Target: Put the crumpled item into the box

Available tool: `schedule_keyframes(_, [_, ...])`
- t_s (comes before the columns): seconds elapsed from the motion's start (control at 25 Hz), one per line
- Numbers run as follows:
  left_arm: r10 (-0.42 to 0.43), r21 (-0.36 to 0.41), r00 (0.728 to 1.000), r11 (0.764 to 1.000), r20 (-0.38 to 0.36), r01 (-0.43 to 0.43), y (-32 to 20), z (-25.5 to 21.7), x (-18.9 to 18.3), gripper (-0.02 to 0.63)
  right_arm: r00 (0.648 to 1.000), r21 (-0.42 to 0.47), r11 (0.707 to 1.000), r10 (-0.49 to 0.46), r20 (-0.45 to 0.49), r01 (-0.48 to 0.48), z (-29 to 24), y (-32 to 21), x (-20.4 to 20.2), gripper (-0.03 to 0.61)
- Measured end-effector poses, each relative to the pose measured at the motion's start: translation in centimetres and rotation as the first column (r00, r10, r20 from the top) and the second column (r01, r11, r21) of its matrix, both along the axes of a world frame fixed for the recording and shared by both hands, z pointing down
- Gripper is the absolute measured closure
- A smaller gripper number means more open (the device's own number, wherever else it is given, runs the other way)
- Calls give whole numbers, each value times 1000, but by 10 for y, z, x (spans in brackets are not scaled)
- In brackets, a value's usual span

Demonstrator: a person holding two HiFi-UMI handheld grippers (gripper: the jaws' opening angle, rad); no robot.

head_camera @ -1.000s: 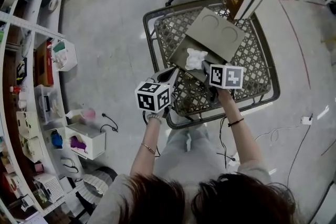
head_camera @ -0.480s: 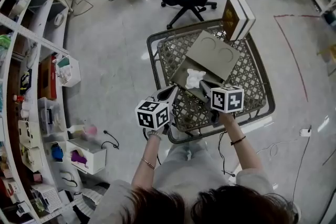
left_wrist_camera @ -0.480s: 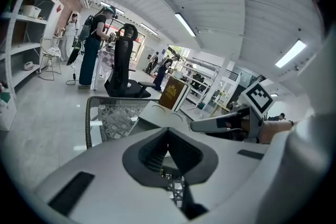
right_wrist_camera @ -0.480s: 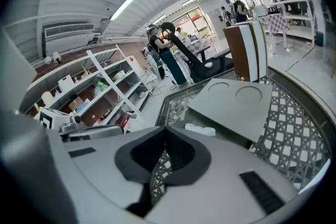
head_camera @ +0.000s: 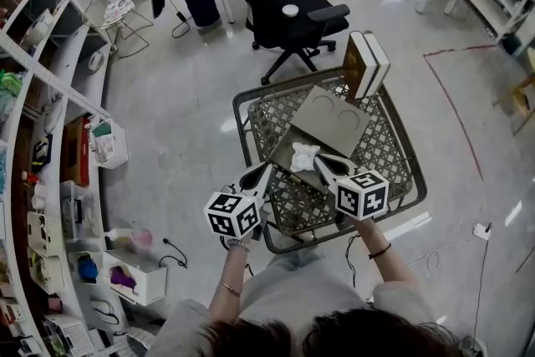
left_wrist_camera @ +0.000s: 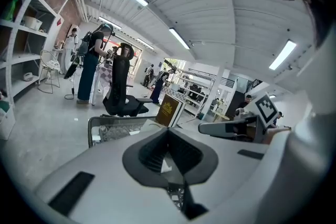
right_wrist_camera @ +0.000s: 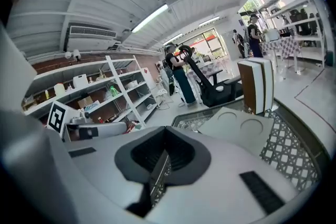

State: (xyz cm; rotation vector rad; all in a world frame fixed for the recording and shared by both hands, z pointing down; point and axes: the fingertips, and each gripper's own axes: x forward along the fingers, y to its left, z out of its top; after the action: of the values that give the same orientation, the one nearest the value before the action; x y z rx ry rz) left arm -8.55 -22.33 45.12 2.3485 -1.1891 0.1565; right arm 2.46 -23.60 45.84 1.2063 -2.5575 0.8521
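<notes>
The crumpled white item (head_camera: 303,155) lies inside the open olive-grey box (head_camera: 282,148), whose lid (head_camera: 334,119) leans back with two round marks on it. The box sits in a metal mesh cart (head_camera: 242,130). My left gripper (head_camera: 257,174) hovers above the cart's near left rim, its jaws together and empty. To its right, my right gripper (head_camera: 323,164) hangs just beside the crumpled item without touching it, shut with nothing held. In the right gripper view the jaws (right_wrist_camera: 164,136) meet in front of the lid (right_wrist_camera: 236,128).
Two upright boxed books (head_camera: 365,63) stand at the cart's far end. A black office chair (head_camera: 288,17) is beyond the cart, and a person stands further back. Shelving (head_camera: 50,138) with bins runs along the left. A cable lies on the floor at the right.
Both grippers have risen from the cart's near edge. The crumpled item has stayed in the box. The head view has tilted up to show more of the room.
</notes>
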Motion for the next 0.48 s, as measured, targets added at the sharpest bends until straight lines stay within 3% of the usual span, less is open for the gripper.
schedule_keyframes(0.48, [0,160,1000,987,-23,3,9,-69,-12,597,999,212,977,41,-18,-36,-69,14,17,557])
